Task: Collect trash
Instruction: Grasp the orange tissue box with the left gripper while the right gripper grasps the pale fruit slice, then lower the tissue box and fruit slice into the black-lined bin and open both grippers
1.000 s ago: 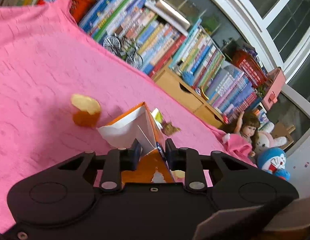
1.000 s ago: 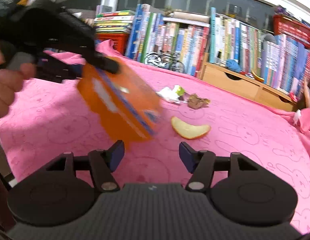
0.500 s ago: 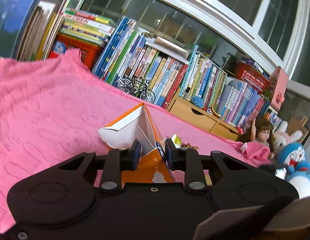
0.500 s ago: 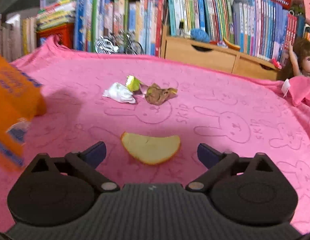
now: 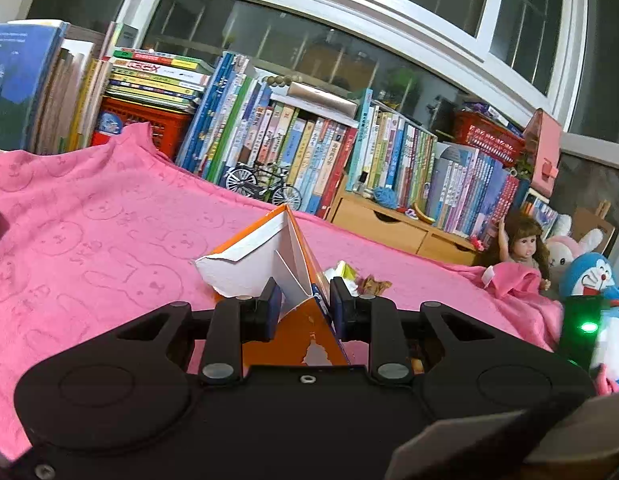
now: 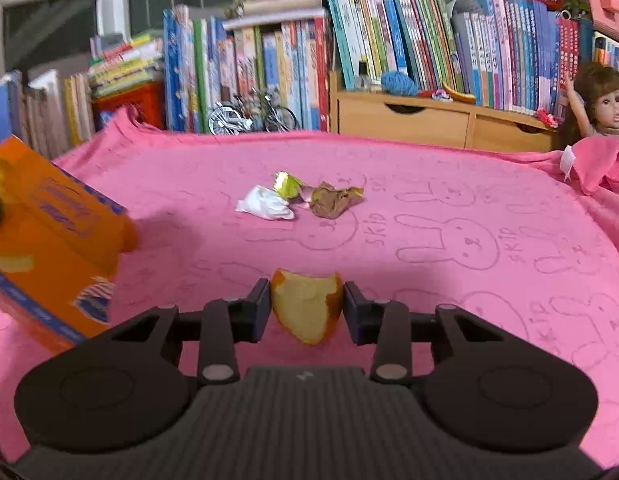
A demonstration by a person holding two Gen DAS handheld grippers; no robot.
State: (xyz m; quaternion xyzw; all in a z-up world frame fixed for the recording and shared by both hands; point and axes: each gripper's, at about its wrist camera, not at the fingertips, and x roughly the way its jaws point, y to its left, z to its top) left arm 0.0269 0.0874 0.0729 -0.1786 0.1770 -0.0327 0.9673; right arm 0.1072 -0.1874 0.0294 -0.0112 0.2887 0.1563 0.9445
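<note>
right gripper: jaws have just been closing, and the orange peel sits between them, both pads touching its curled ends. the peel is bent into a cup, pale pith facing the camera, orange rind at the edges. it is clamped just over the pink cloth.

left gripper: closed on the orange carton, pads pressing its folded sides. the carton's open mouth points away from the camera, white inner flaps spread, one torn flap hanging to the left. in the right wrist view the same carton shows at the left edge, tilted, held above the cloth.

further out on the cloth, well apart from the peel: a crumpled white tissue, a yellow-green wrapper and a crumpled brown paper, the three lying close together, touching or nearly so. the cloth carries an embossed rabbit pattern with lettering.

beyond the cloth's far edge: a small model bicycle, a row of upright books, a wooden drawer unit with a ball of blue yarn on top. a doll sits at the right, behind a fold of pink fabric. left wrist view also shows plush toys beside the doll and a window behind the books.
</note>
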